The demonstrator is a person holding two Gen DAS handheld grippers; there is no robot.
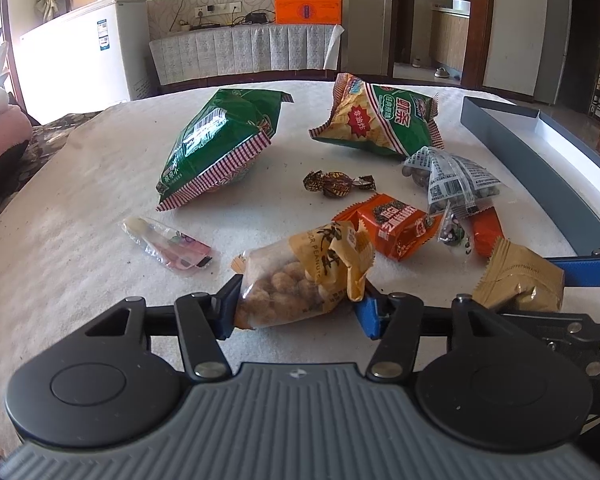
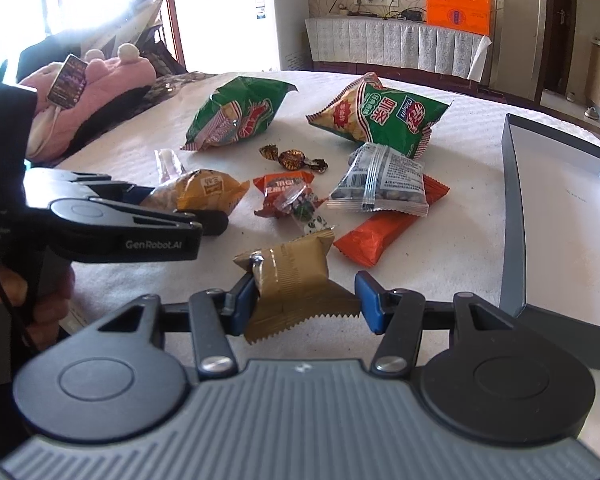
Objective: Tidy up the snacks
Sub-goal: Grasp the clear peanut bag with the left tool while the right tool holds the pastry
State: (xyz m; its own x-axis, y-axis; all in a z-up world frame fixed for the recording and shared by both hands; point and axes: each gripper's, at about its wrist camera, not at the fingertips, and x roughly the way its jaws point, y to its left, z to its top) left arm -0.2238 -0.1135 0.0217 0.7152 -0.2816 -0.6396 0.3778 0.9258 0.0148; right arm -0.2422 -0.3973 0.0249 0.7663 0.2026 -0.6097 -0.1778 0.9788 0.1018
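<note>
My left gripper (image 1: 298,308) is shut on a yellow-and-clear peanut bag (image 1: 300,276), also seen in the right wrist view (image 2: 196,194). My right gripper (image 2: 306,304) stands around a tan foil packet (image 2: 296,280), its left pad touching it, its right pad at the packet's serrated edge; the packet also shows in the left wrist view (image 1: 520,280). Farther back on the white table lie two green chip bags (image 1: 224,144) (image 1: 380,120), a wrapped candy (image 1: 340,185), orange packets (image 1: 392,226) and a clear nut packet (image 1: 456,180).
A grey open box (image 2: 514,216) with a white inside stands at the table's right; it also shows in the left wrist view (image 1: 532,148). A small clear packet (image 1: 168,246) lies at left. A pink plush (image 2: 100,80) lies beyond the table's left edge.
</note>
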